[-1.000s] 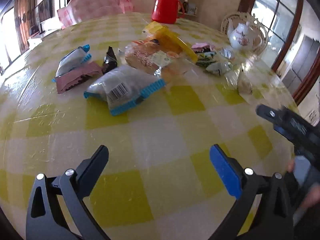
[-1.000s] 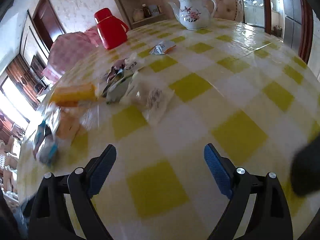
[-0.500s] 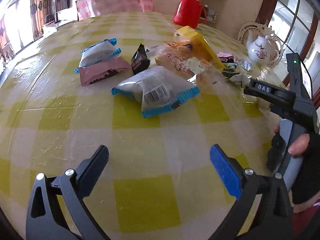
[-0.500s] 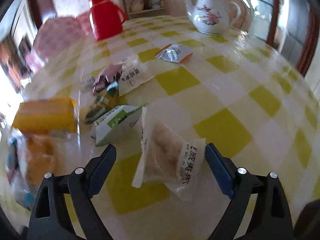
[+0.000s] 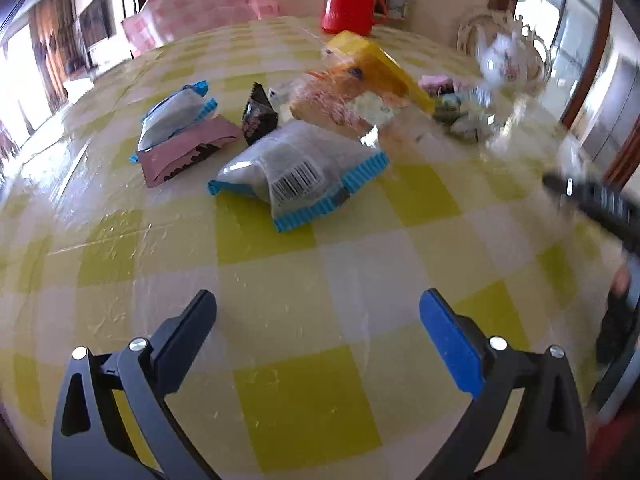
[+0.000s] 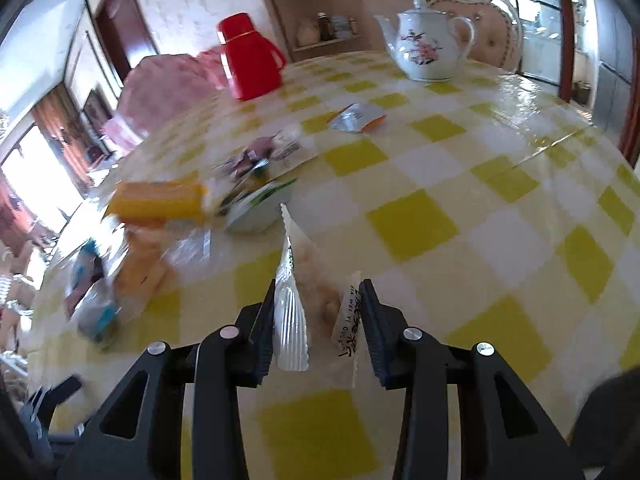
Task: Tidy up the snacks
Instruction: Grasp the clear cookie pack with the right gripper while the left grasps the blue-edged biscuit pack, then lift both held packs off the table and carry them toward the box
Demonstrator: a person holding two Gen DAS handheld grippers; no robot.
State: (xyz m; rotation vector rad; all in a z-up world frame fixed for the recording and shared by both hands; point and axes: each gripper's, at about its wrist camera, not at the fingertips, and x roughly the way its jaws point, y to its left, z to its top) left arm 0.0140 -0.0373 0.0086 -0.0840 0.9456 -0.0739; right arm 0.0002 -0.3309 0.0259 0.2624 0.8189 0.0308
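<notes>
My right gripper (image 6: 319,292) is closing its jaws on a clear snack packet (image 6: 294,264) with pale pastry inside; both pads press its sides and it stands on edge between them. In the left wrist view this gripper (image 5: 592,200) is a dark blur at the right. My left gripper (image 5: 318,300) hangs open over the yellow-checked tablecloth (image 5: 300,400) with nothing between its fingers. Ahead of it lie a blue-edged packet with a barcode (image 5: 300,176), a pink packet (image 5: 188,152), a second blue-edged packet (image 5: 176,114), a small black packet (image 5: 258,118) and a yellow box (image 5: 376,68).
A red thermos (image 6: 250,60) and a white flowered teapot (image 6: 426,48) stand at the far side of the table. A green-white packet (image 6: 256,210) and an orange-silver packet (image 6: 356,118) lie beyond the right gripper. A pink-covered chair (image 5: 200,4) stands behind the table.
My right gripper came up around the clear pastry packet, then narrowed its jaws onto it, so the packet now stands on edge. The left gripper stays open in about the same place.
</notes>
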